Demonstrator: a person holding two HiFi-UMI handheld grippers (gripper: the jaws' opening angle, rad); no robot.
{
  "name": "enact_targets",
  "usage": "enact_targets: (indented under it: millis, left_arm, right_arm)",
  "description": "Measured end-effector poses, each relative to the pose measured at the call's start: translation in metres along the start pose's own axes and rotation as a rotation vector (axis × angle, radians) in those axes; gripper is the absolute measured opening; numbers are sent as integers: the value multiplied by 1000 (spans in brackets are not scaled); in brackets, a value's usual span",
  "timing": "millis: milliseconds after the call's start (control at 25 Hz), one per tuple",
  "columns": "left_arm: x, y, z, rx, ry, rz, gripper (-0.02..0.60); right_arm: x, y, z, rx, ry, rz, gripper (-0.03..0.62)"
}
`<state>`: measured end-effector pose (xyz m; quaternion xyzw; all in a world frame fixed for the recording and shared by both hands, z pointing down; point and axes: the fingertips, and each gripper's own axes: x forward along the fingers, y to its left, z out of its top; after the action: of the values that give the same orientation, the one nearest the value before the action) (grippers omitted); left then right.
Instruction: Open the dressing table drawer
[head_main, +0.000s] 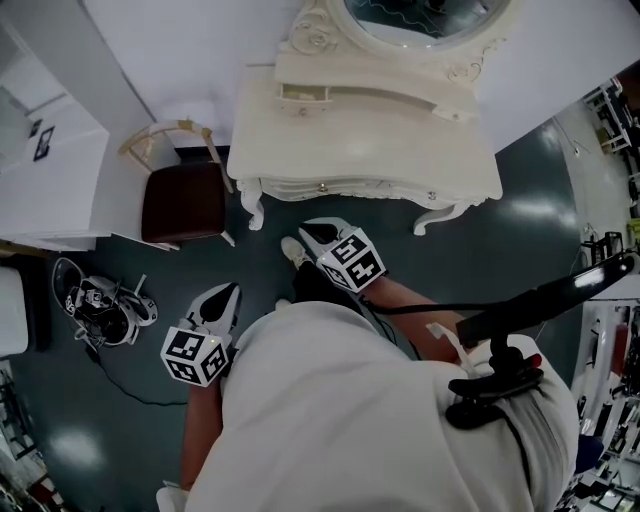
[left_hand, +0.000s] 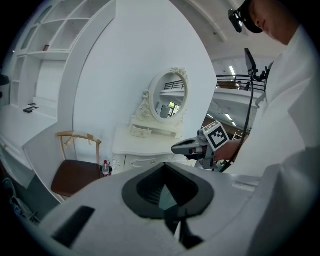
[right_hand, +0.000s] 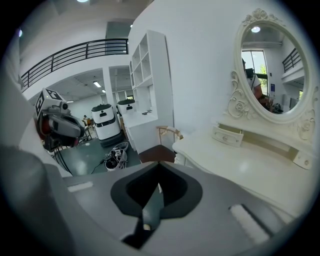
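The cream dressing table (head_main: 400, 150) with an oval mirror stands against the far wall. Its front drawers have small knobs (head_main: 322, 187). A little drawer (head_main: 303, 95) on the top shelf appears pulled out slightly; it also shows in the right gripper view (right_hand: 227, 136). My right gripper (head_main: 312, 232) hovers just in front of the table's front edge, shut and empty; its jaws (right_hand: 152, 205) meet in a line. My left gripper (head_main: 230, 292) hangs lower and to the left, away from the table. Its jaws (left_hand: 171, 212) also look shut with nothing between them.
A chair with a brown seat (head_main: 182, 200) stands left of the table, a small bottle (left_hand: 105, 169) beside it. A white cabinet (head_main: 50, 180) fills the left. A helmet-like device with cables (head_main: 100, 300) lies on the dark floor. A black pole (head_main: 545, 300) crosses at right.
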<state>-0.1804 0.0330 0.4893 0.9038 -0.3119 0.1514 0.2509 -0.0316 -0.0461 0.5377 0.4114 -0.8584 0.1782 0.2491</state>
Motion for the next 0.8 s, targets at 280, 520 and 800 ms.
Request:
enact_targets:
  millis: [280,520,800]
  left_arm:
    - [2,-5,-1,10,4,-7,2]
    - [1,-9,-4,14,5,-8,2]
    - [-1,-17,-8,21,5,-6,2]
  right_arm:
    - [-6,1,-3,-5,-3,0,0]
    - [-11,4,-5,-8,-7,0,0]
    - [-20,6,-11,-8,-11,1,0]
